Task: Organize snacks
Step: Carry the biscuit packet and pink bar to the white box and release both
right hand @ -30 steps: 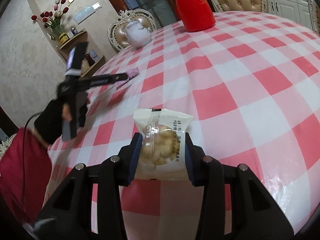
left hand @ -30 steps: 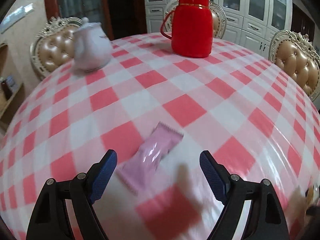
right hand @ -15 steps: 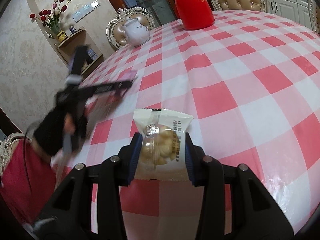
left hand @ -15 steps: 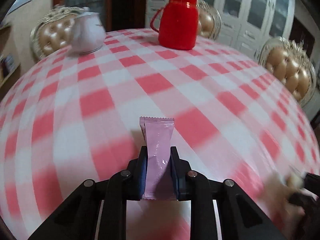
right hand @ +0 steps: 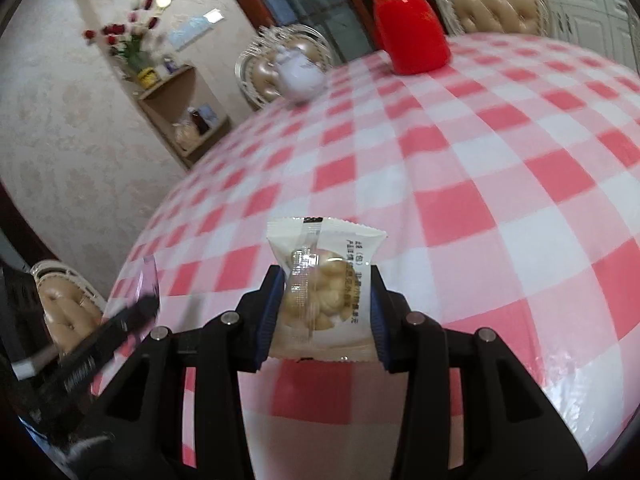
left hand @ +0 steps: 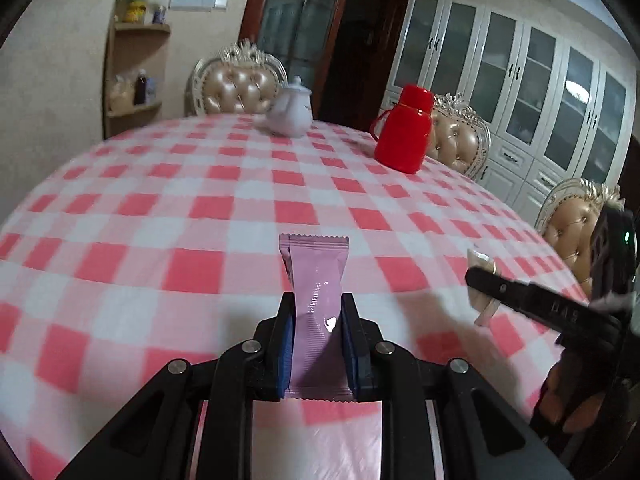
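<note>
— Looking along your left claw [left hand: 316, 320], what do you have?

— I hold it clamped on the pink snack packet [left hand: 317, 304], raised above the checked tabletop [left hand: 200, 208]. My right claw [left hand: 486, 280] shows at the right edge with its packet. A white teapot [left hand: 290, 114] and a red thermos [left hand: 406, 130] stand at the far side.

— And along the right?

— My right claw is clamped on the clear cookie packet [right hand: 325, 292], above the tabletop. My left claw [right hand: 146, 304] is at the lower left, blurred.
</note>
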`<control>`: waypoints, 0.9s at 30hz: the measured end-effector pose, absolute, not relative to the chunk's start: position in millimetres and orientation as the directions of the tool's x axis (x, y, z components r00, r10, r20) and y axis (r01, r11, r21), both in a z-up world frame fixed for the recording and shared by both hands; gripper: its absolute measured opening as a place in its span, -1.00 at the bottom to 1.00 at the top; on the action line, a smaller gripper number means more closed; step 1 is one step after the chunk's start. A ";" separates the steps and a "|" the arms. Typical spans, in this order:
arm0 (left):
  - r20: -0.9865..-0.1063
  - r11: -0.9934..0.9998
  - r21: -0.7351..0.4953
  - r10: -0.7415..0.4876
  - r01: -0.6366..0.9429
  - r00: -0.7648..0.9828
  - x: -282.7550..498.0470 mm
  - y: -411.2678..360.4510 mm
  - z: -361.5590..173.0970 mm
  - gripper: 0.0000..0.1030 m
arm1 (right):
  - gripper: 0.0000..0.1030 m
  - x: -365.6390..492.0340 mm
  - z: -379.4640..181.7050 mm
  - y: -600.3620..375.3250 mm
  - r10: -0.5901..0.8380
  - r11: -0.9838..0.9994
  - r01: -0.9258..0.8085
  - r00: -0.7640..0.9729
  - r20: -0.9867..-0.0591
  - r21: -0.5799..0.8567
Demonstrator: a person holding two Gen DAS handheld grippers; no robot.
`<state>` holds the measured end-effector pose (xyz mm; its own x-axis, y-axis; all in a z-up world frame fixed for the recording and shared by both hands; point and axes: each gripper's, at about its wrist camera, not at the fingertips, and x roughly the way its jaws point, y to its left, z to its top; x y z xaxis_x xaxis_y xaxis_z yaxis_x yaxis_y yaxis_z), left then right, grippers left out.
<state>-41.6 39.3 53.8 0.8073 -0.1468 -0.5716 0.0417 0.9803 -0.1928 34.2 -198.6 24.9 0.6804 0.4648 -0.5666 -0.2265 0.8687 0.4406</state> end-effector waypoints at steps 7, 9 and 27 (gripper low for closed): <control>-0.562 0.984 -0.178 -0.103 0.002 0.820 -91.8 63.6 63.5 -0.57 | -0.13 -16.7 30.1 -173.6 0.502 0.854 -0.278 0.662 -0.557 0.439; -0.570 0.987 -0.163 -0.083 -0.014 0.817 -107.0 72.2 64.1 -0.57 | -0.13 -30.5 32.6 -169.6 0.505 0.853 -0.287 0.664 -0.550 0.437; -0.579 0.990 -0.086 0.039 -0.109 0.815 -234.7 149.6 77.4 -0.57 | -0.13 -125.7 36.4 -82.6 0.616 0.786 -0.414 0.580 -0.533 0.458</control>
